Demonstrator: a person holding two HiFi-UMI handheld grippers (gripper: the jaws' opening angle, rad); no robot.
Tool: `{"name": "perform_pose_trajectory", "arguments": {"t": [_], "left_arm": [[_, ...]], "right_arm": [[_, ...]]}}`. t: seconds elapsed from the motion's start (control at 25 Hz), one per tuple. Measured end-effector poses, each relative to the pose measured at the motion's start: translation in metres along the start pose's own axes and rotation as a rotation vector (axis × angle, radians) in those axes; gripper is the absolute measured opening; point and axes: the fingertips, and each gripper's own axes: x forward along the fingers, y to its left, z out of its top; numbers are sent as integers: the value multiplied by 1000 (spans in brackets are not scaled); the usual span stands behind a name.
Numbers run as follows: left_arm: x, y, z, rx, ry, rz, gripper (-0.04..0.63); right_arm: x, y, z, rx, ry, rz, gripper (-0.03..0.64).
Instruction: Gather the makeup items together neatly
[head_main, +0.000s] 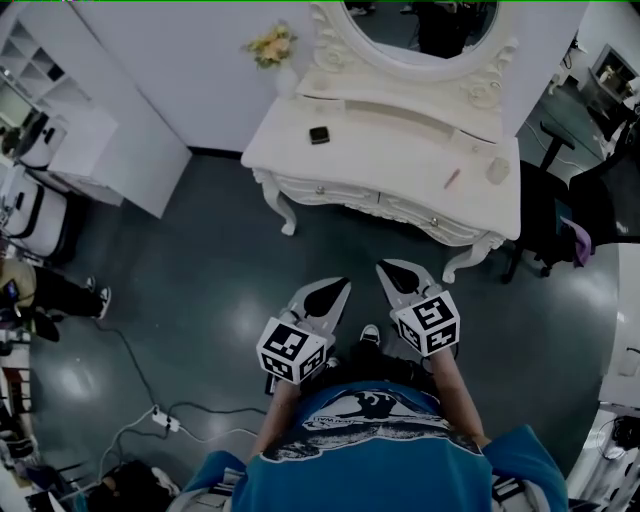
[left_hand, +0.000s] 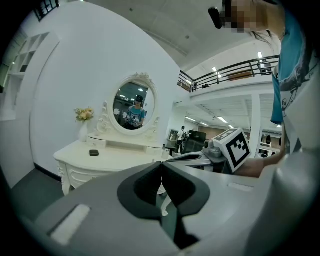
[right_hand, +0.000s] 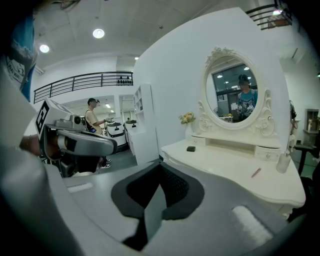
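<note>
A white vanity table (head_main: 400, 150) with an oval mirror stands ahead of me. On its top lie a small black compact (head_main: 319, 135), a pink pencil (head_main: 452, 179) and a pale bottle (head_main: 497, 170), spread well apart. The compact (right_hand: 190, 148), pencil (right_hand: 255, 172) and bottle (right_hand: 284, 162) also show in the right gripper view. My left gripper (head_main: 343, 284) and right gripper (head_main: 384, 267) hang side by side over the dark floor, short of the table. Both are shut with nothing between the jaws, as seen close up at the left gripper (left_hand: 161, 163) and right gripper (right_hand: 160, 162).
A vase of flowers (head_main: 272, 46) stands at the table's back left corner. A dark office chair (head_main: 560, 205) with a purple cloth sits right of the table. White shelving (head_main: 60, 130) stands at the left. A power strip and cables (head_main: 160, 420) lie on the floor behind left.
</note>
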Motion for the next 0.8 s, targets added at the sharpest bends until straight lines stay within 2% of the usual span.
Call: {"name": "perform_pose_trajectory", "arguments": {"t": [0.24,0.56,0.8], "left_arm": [[27,7,-3,0,22,26,12],[52,2,5,34,56,6,12],[63,10,3,29,85,13,12]], "right_arm": [[1,-32,-9,16,14,1,3],[4,-58,-8,54,-7,-7,3],[7,-70,-17,87,8,-14,3]]}}
